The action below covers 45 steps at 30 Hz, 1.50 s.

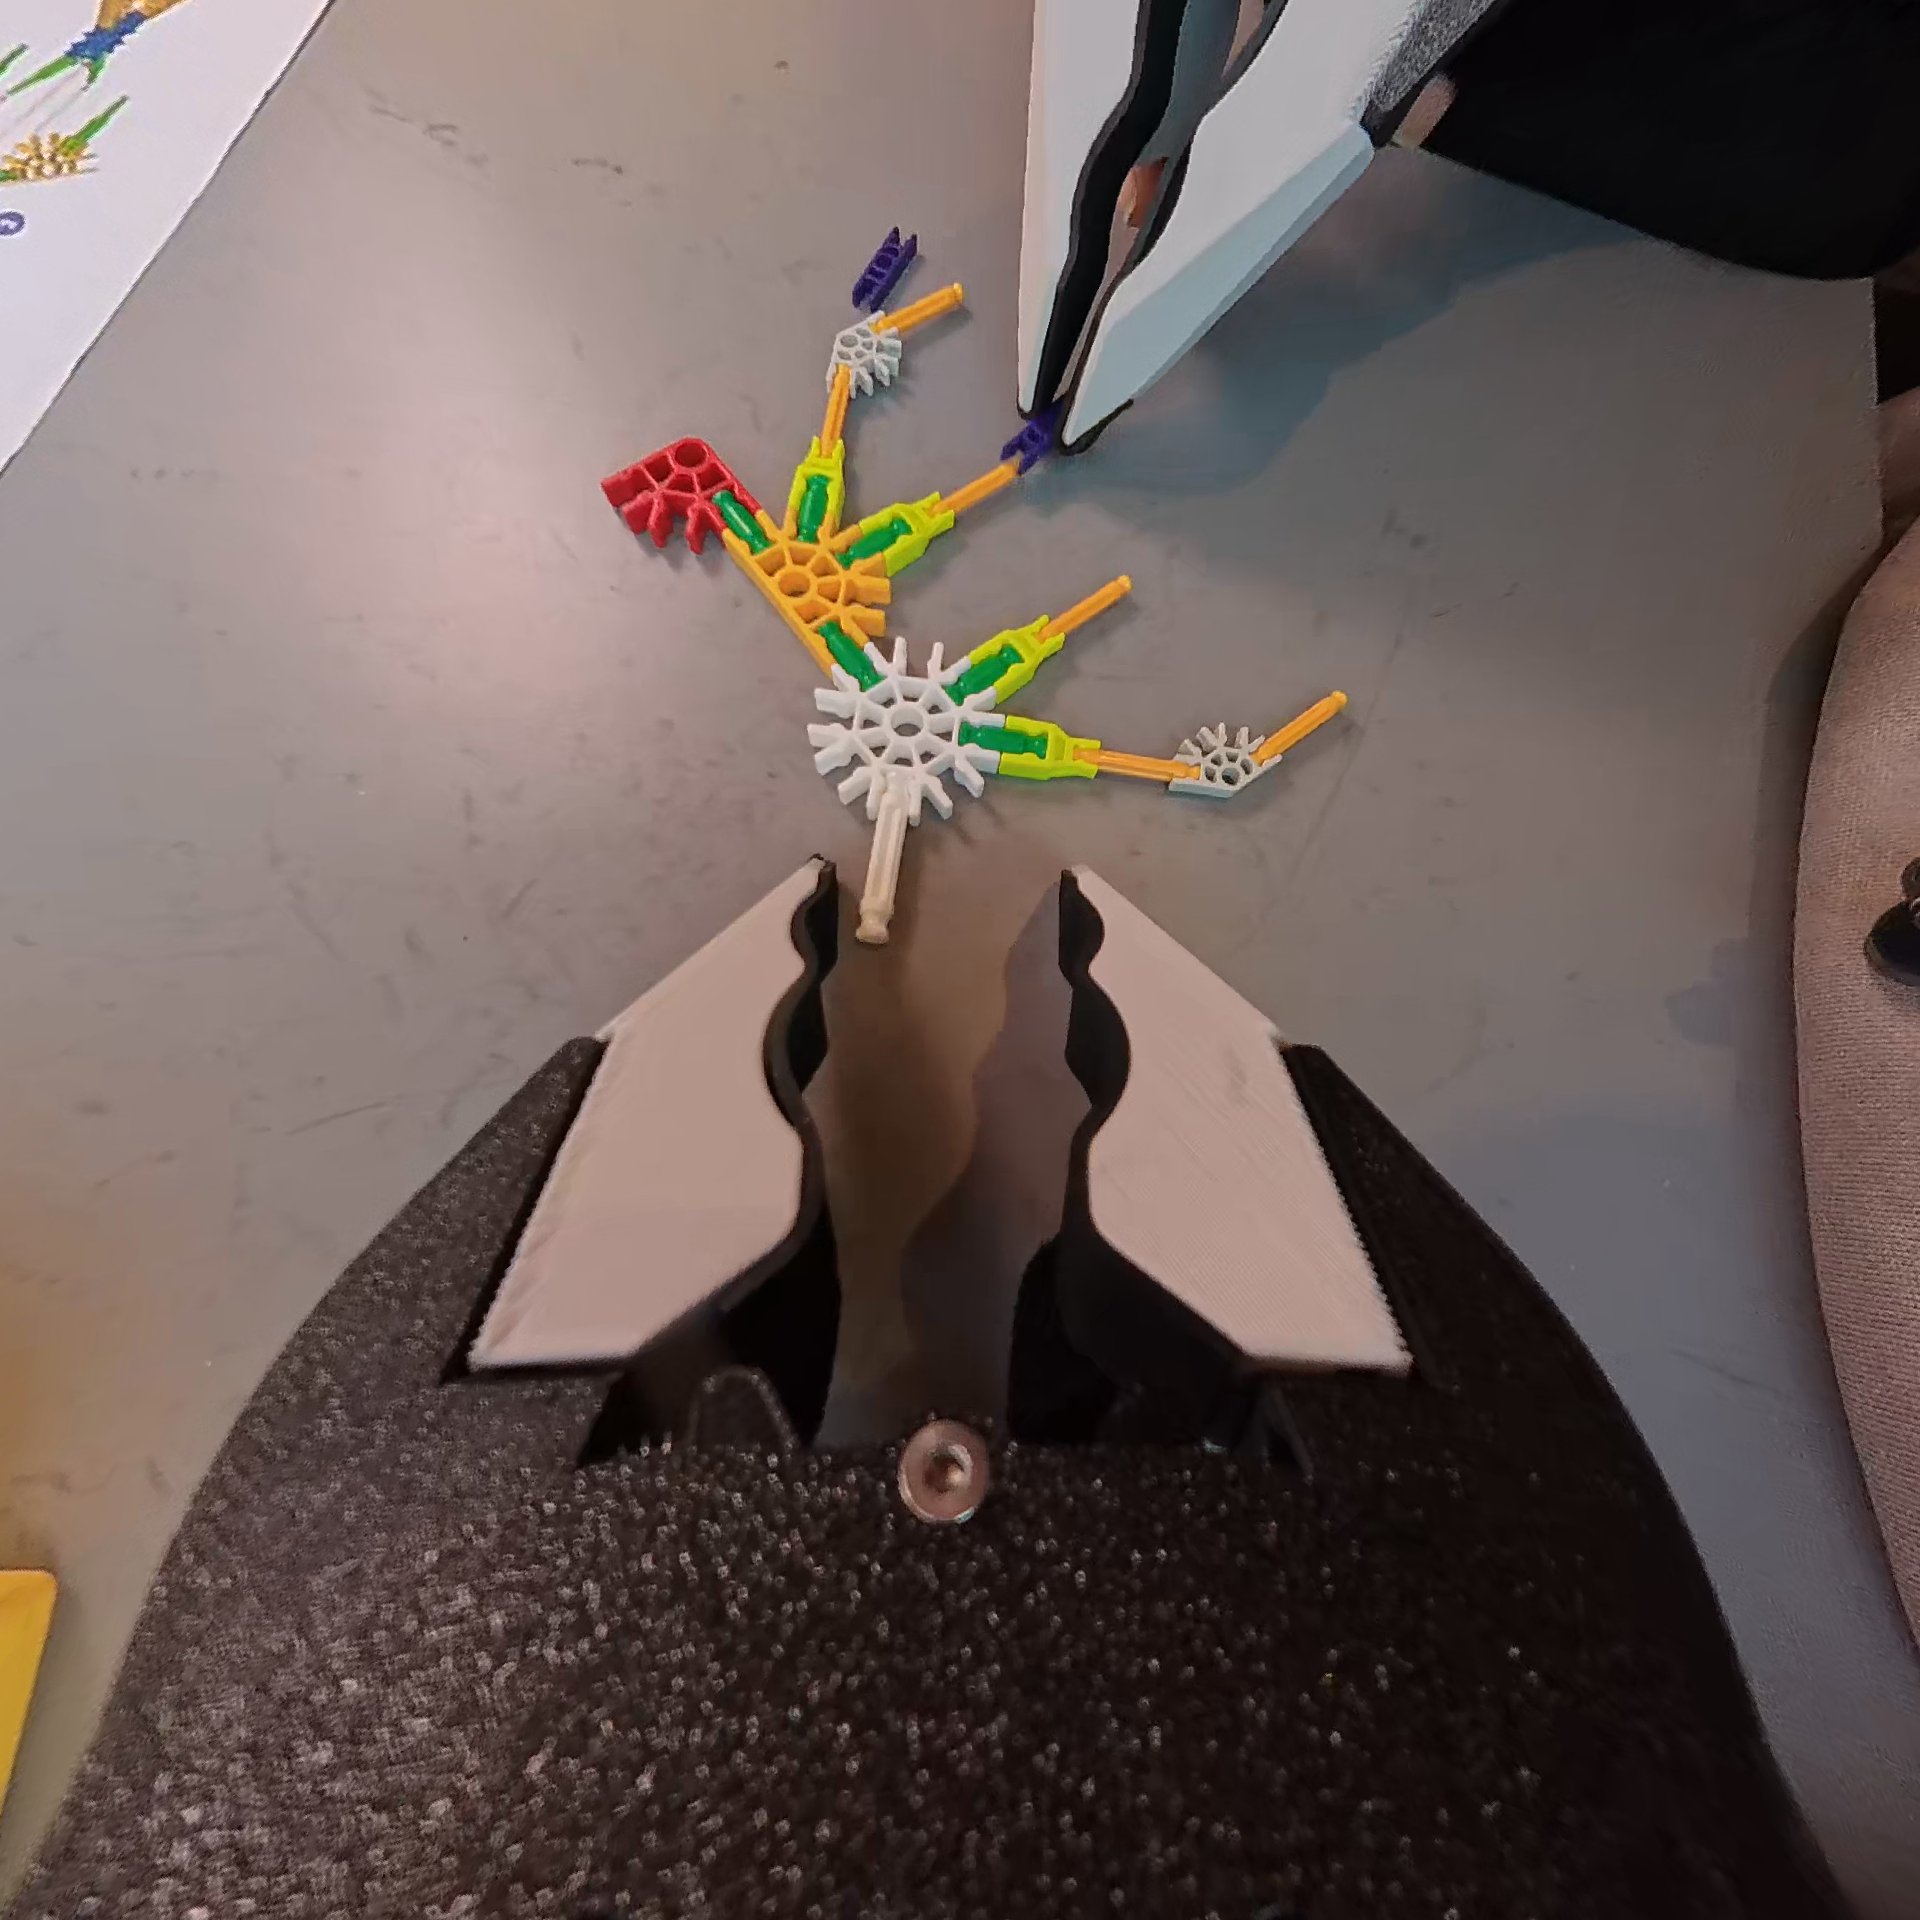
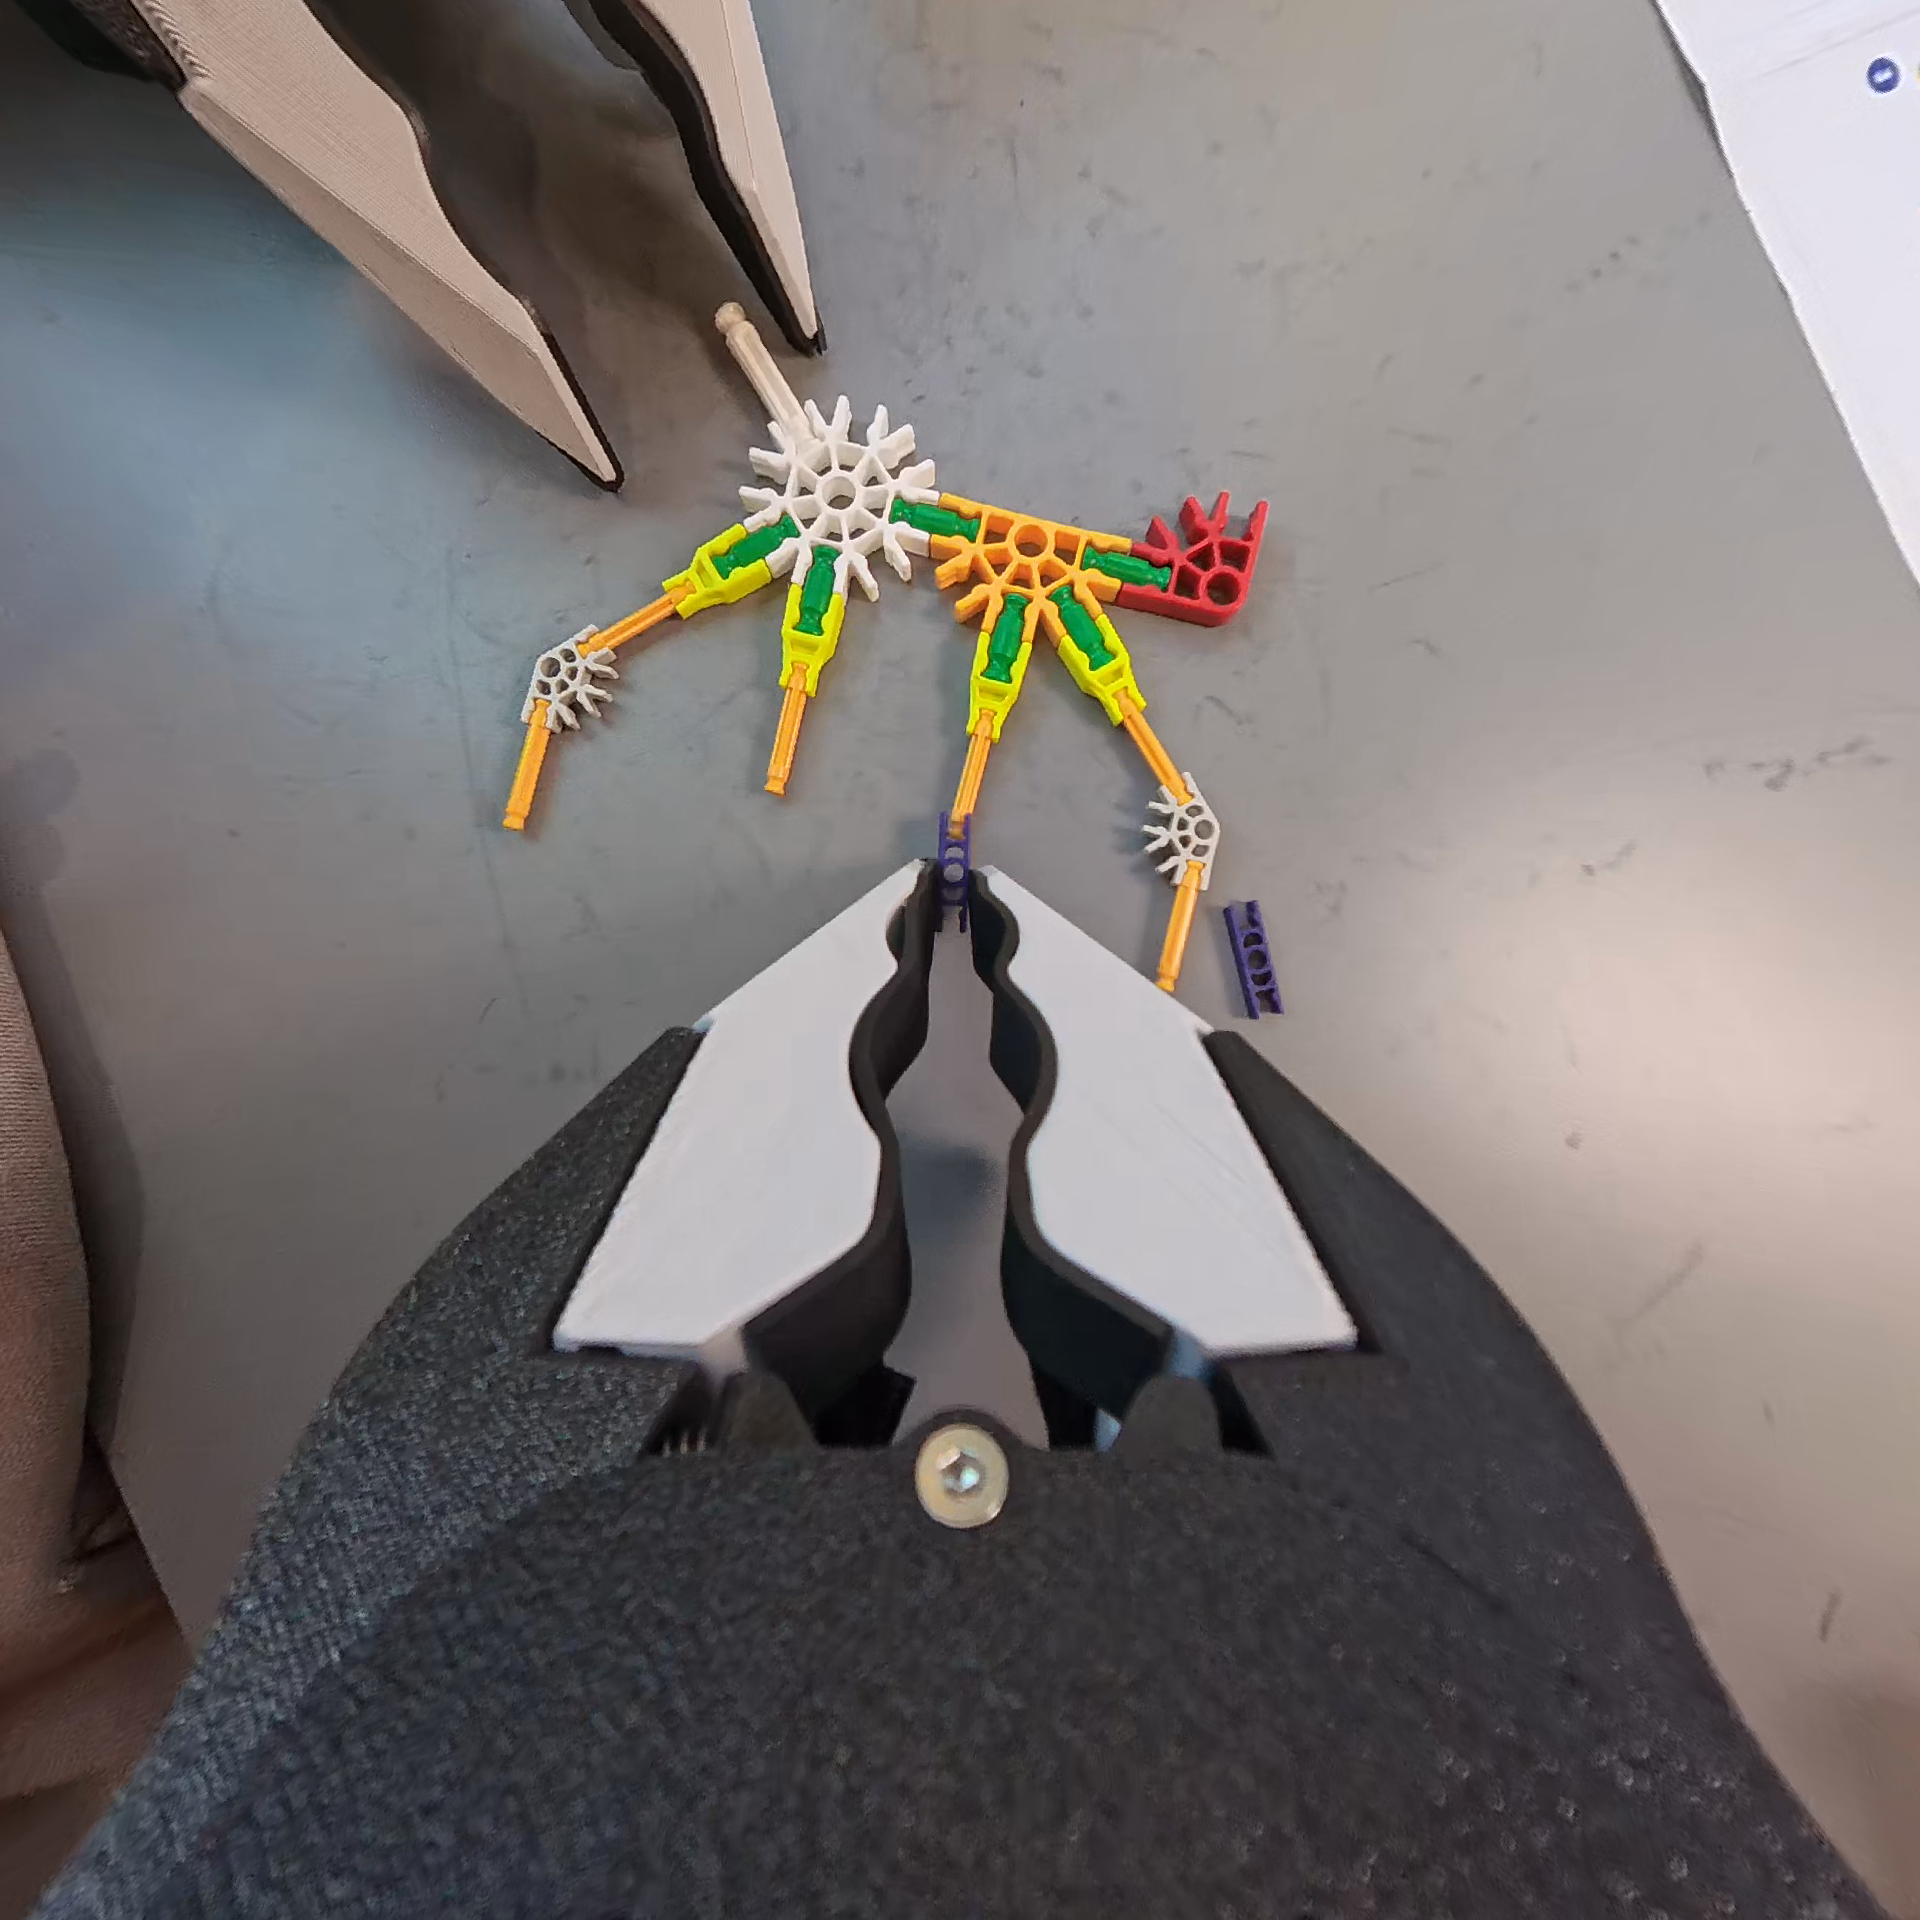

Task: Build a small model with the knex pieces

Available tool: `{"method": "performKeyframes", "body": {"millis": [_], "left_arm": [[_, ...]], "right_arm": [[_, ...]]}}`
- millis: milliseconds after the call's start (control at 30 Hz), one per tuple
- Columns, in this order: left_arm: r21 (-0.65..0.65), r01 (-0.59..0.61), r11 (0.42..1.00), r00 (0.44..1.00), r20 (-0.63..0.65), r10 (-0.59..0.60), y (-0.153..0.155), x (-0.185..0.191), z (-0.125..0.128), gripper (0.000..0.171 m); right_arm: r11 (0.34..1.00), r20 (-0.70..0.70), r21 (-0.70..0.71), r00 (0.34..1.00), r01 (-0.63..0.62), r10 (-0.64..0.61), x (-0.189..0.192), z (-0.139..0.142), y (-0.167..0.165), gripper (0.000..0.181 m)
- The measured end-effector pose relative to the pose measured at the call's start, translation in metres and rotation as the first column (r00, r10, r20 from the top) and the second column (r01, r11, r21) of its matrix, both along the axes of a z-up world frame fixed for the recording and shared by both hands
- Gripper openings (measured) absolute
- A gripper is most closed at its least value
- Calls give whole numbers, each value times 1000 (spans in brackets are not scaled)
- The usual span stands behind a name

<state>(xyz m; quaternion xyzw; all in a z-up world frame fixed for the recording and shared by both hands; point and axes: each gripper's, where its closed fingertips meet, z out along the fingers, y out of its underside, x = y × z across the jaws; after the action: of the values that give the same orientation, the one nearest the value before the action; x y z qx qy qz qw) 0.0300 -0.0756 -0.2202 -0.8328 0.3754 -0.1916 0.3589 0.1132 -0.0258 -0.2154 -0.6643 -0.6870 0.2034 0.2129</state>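
Right gripper [image 2: 954, 871]: fingers clenched on a small purple clip [image 2: 953, 860], which sits at the tip of an orange rod [image 2: 974, 764] of the flat toy figure [image 2: 914, 561]. Left gripper [image 1: 943, 881]: fingers spread, holding nothing; a cream rod [image 1: 886, 864] lies just inside one tip, plugged into the white snowflake wheel [image 1: 906, 730]. Bare grey scuffed surface [image 2: 1455, 416] lies open around the figure. Second purple clip [image 2: 1252, 958] loose beside a leg. Plastic ribbed pieces; red corner piece [image 2: 1205, 566] at one end. Paper sheet [image 1: 104, 208] at the surface's edge.
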Motion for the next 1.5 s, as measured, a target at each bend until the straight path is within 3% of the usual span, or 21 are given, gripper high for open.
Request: {"method": "performKeyframes", "body": {"millis": [533, 667, 800, 1500], "left_arm": [[10, 9, 1000, 1000, -21, -9, -1, 0, 0, 43], [10, 12, 1000, 1000, -23, -12, -2, 0, 0, 43], [11, 12, 1000, 1000, -23, -12, -2, 1, 0, 43], [13, 12, 1000, 1000, -20, -12, -2, 2, 0, 40]], "right_arm": [[998, 33, -39, 998, 52, -51, -1, -4, 0, 5], [998, 22, -28, 998, 52, -52, -2, 1, 1, 12], [999, -1, -13, 999, 44, -44, -8, 10, 2, 4], [992, 317, 30, 942, -123, 107, -18, -3, -3, 0]]}}
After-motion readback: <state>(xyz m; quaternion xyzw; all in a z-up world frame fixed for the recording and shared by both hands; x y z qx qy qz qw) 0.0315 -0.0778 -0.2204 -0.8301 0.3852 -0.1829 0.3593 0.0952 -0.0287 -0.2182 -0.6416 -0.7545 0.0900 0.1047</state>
